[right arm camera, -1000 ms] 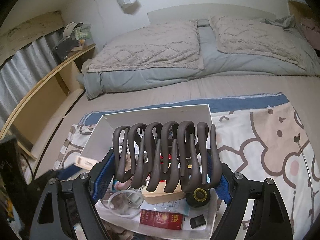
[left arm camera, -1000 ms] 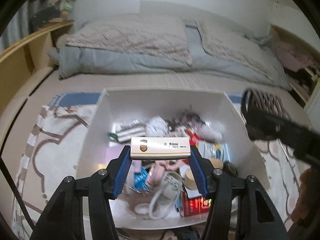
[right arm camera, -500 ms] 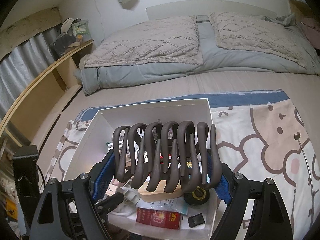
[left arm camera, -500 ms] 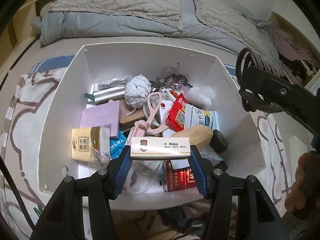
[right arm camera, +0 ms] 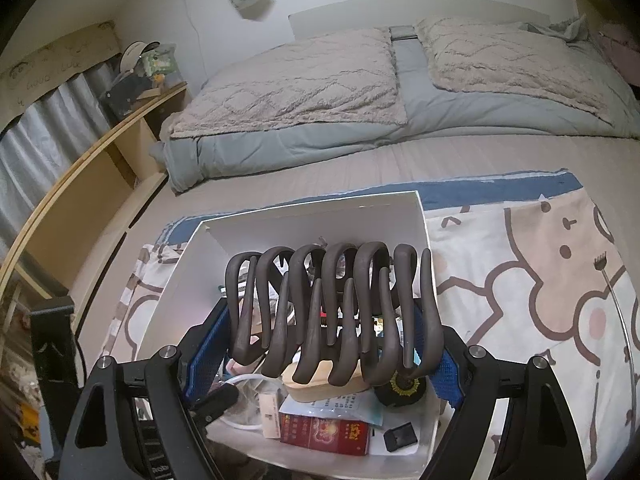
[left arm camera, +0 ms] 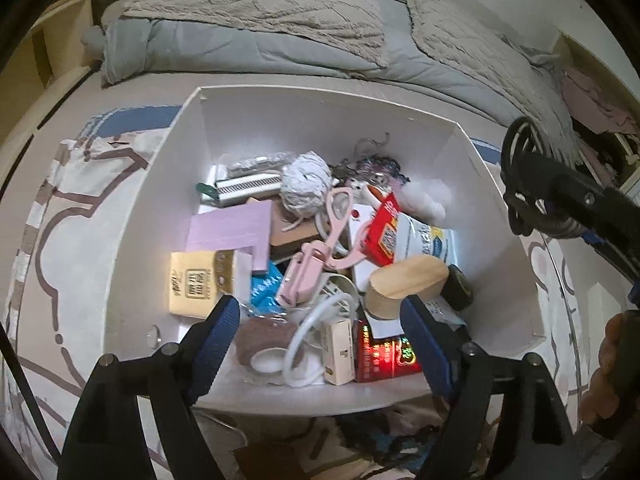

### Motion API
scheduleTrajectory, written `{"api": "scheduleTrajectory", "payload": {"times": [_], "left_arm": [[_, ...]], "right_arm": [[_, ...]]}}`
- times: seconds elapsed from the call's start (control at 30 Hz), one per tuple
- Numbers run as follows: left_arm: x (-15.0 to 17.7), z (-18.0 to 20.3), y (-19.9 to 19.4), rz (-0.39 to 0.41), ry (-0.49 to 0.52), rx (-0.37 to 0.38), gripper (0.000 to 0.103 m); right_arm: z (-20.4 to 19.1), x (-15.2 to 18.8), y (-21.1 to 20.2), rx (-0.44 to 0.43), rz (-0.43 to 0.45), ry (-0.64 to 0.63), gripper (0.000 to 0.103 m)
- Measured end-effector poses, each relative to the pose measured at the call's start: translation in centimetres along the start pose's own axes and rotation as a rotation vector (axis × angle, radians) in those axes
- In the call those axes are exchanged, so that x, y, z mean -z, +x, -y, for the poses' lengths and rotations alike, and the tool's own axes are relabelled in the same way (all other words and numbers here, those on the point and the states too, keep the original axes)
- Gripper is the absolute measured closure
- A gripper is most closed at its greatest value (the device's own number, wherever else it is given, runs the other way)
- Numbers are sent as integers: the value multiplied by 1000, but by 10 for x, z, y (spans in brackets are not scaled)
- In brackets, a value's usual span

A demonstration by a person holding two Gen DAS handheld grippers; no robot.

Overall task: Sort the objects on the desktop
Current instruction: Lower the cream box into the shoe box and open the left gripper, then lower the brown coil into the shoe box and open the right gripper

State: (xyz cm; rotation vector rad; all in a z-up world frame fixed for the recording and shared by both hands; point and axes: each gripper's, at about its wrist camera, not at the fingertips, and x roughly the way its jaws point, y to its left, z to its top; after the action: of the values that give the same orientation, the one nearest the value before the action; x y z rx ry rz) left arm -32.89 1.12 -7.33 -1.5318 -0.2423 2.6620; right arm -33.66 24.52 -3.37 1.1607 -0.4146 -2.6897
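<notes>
Since the earlier frames, the small cream box [left arm camera: 339, 351] had left the left gripper [left arm camera: 320, 334] and lay inside the white box [left arm camera: 312, 120], on its near side, between a white cable loop [left arm camera: 308, 344] and a red packet [left arm camera: 386, 356]. That gripper's jaws were opening, nothing pressed between the blue pads [left arm camera: 218, 330], and it hung over the near edge of the white box. Around the cream box lay a brown tape roll [left arm camera: 266, 346], a pink tool with scissor-like handles [left arm camera: 320, 258], a wooden oval piece [left arm camera: 404, 286], a yellow packet [left arm camera: 196, 284], a lilac pad [left arm camera: 236, 230] and a ball of pale string [left arm camera: 306, 188].

Off to the right, the right gripper [right arm camera: 324, 346] was clamped across the ends of a large dark claw hair clip [right arm camera: 332, 312], its teeth standing upright above the same white box. Fingers of a hand [left arm camera: 608, 364] showed at the left view's right edge. Under the box spread a cartoon-print blanket [right arm camera: 532, 280] on a bed, with two beige pillows [right arm camera: 300, 84] and a grey quilt [right arm camera: 280, 144] beyond.
</notes>
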Motion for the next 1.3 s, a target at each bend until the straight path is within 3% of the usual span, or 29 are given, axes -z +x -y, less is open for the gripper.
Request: {"api": "scheduleTrajectory", "payload": {"times": [0.37,0.8,0.9,0.97,1.3], "left_arm": [[0,-10,-19,99,12,-68,20],[2,-13,-25,119,39,-82,20],[2,-14,-25,114,28,-77,20],[2,-16,-24,108,19,-75,20],[1,-17,-26,119,14,-88,20]], "right_arm": [[3,8,37,-1,-52,-27,17],[2,13,69,-13,-113,-15,17],[3,13,72,-14,-119,-12,13],[6,12,70,-6,-106,20,0],[11,6,56,-31,-67,62,0]]}}
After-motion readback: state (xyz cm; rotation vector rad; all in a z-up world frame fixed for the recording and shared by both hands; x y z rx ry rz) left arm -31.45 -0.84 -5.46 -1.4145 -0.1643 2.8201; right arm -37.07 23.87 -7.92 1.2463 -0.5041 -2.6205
